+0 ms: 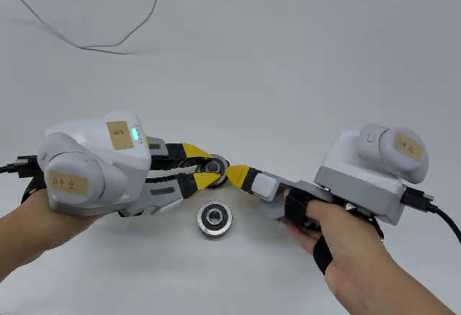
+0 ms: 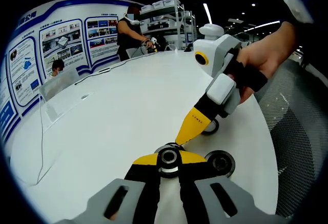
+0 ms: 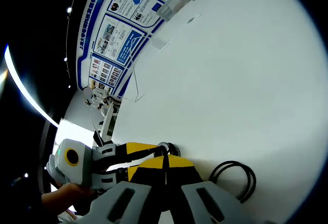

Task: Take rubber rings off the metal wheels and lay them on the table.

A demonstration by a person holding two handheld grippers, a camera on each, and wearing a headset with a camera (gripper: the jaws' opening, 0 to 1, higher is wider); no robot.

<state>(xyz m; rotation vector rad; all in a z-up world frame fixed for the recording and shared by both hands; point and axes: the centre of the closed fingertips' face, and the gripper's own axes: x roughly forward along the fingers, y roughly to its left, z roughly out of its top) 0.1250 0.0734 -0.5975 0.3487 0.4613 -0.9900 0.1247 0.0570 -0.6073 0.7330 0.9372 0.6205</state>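
Left gripper (image 1: 204, 166): pinching metal wheel (image 2: 168, 159)
Right gripper (image 3: 165, 161): jaws together — tip against that wheel
Table (image 1: 288, 77): second wheel (image 1: 215, 218), loose rubber ring (image 3: 231, 163)

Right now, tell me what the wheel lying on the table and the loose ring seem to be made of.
The wheel on the table: shiny silver hub, likely polished metal, wrapped in a matte black band, probably rubber. The loose ring: thin, dull black, slightly uneven loop, apparently rubber.

At centre frame the left gripper (image 1: 209, 166) clamps a metal wheel (image 1: 215, 164) between its yellow-tipped jaws. From the right, the right gripper (image 1: 236, 176) touches that wheel's rim. A second wheel (image 1: 215, 218) lies just below on the white table (image 1: 288, 77).
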